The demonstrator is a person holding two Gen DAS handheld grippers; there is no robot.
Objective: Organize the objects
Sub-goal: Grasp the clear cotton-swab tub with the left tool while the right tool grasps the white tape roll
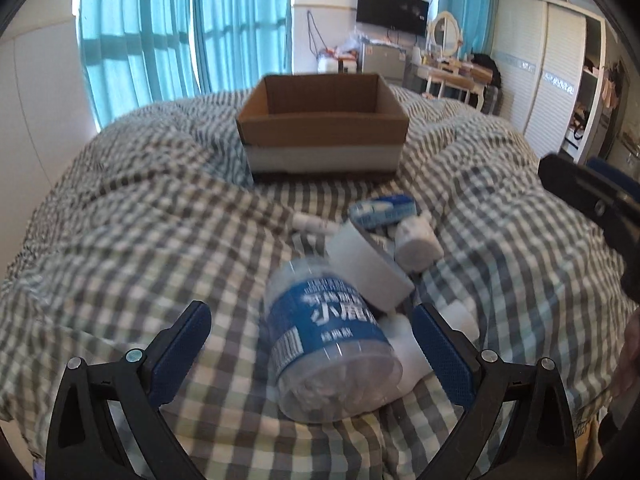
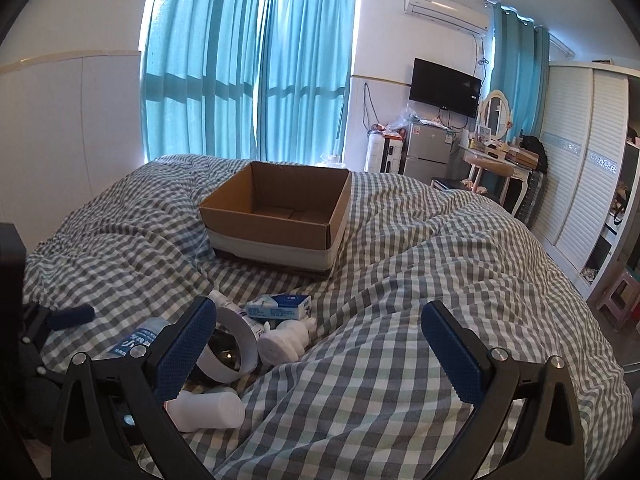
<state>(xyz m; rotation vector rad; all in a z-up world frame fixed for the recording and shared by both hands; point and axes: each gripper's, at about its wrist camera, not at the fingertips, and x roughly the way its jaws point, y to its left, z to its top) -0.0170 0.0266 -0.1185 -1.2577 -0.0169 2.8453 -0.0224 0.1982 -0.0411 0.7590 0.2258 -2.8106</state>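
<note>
A clear jar with a blue label (image 1: 332, 340) lies on the checked bed cover, between the open jaws of my left gripper (image 1: 316, 344). A white round tin (image 1: 370, 268), a blue-and-white packet (image 1: 384, 208), a white figurine (image 1: 418, 240) and a white bottle (image 2: 208, 406) lie beside it in a pile. An open, empty cardboard box (image 1: 320, 128) stands further back on the bed; it also shows in the right wrist view (image 2: 280, 216). My right gripper (image 2: 320, 348) is open and empty over the cover, right of the pile.
The checked duvet (image 2: 400, 320) is rumpled with folds. The room has blue curtains (image 2: 240, 60), a wall TV (image 2: 444, 86), a small fridge (image 2: 424, 152), a dressing table (image 2: 496, 160) and a wardrobe (image 2: 580, 160) at the right.
</note>
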